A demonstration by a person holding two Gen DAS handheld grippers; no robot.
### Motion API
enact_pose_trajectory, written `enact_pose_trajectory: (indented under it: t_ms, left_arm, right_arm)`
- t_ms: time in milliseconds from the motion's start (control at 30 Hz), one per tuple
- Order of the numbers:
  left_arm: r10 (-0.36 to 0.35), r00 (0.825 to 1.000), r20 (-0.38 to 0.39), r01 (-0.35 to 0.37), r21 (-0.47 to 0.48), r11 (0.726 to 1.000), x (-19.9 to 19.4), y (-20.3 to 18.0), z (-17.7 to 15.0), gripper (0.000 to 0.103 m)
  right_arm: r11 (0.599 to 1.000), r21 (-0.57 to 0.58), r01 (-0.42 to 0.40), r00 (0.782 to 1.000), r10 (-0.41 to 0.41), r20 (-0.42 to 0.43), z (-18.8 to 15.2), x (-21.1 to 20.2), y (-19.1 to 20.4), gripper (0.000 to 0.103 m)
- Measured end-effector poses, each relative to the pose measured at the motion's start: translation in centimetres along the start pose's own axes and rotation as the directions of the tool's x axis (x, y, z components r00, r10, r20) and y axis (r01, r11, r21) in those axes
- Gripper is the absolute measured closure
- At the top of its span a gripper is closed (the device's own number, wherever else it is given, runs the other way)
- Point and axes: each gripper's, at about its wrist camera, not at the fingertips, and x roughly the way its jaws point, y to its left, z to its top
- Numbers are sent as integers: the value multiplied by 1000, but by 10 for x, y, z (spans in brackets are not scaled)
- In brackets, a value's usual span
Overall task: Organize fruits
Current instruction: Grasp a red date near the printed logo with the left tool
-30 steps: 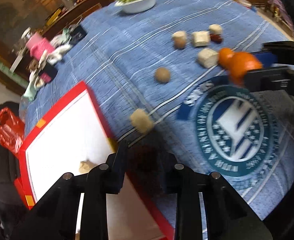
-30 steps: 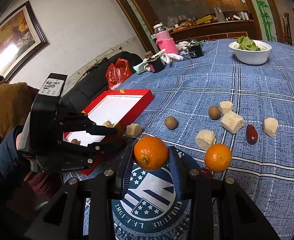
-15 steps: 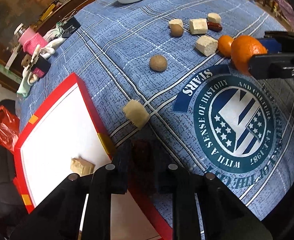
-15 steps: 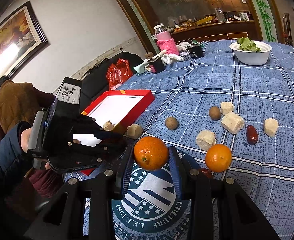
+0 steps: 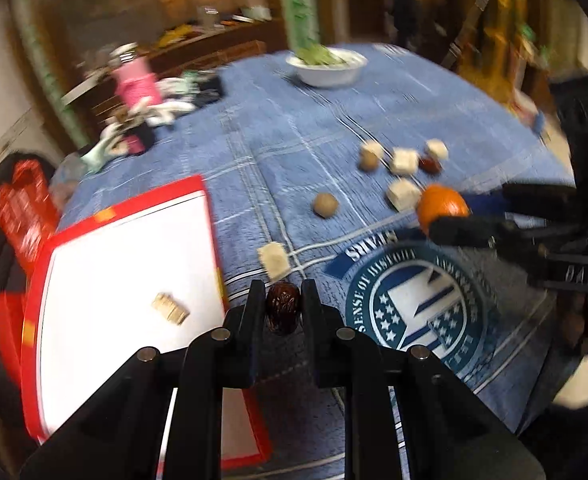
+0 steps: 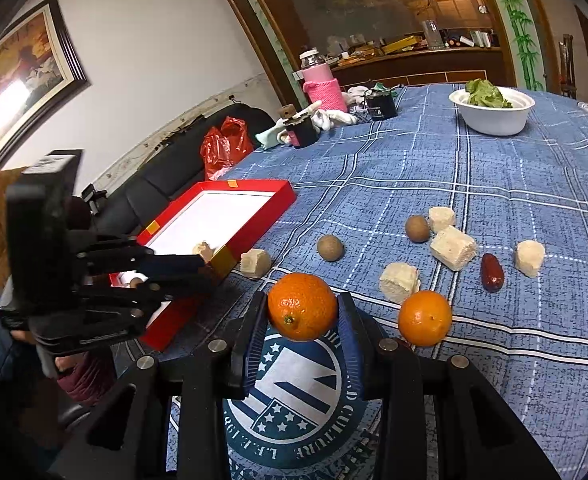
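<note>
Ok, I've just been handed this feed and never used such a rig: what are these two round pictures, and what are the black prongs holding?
No robot arm here: a person holds a two-finger gripper in each hand, each with a fisheye camera looking along its fingers. The left wrist view shows the left gripper shut on a dark red date, near the red tray. The right wrist view shows the right gripper shut on an orange. On the blue tablecloth lie a second orange, pale chunks, brown round fruits, another date and a white bowl.

A cube [image 5: 170, 308] lies in the tray [image 5: 126, 204], left of the bowl [image 5: 328, 68].
</note>
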Motion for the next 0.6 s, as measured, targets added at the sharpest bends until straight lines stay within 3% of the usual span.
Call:
enact_pose_trajectory:
  t_ms: [200, 367, 600]
  left_arm:
    - [28, 997, 77, -12, -209, 978, -22, 11, -13, 87]
    - [21, 993, 115, 13, -293, 956, -33, 14, -18, 87]
    - [54, 994, 99, -12, -387, 922, -35, 28, -26, 87]
  right_arm:
    - [999, -29, 34, 999, -34, 18, 0, -10, 18, 68]
    - [995, -69, 69, 997, -66, 39, 0, -19, 37, 68]
    - [990, -100, 98, 994, -93, 50, 0, -27, 56, 68]
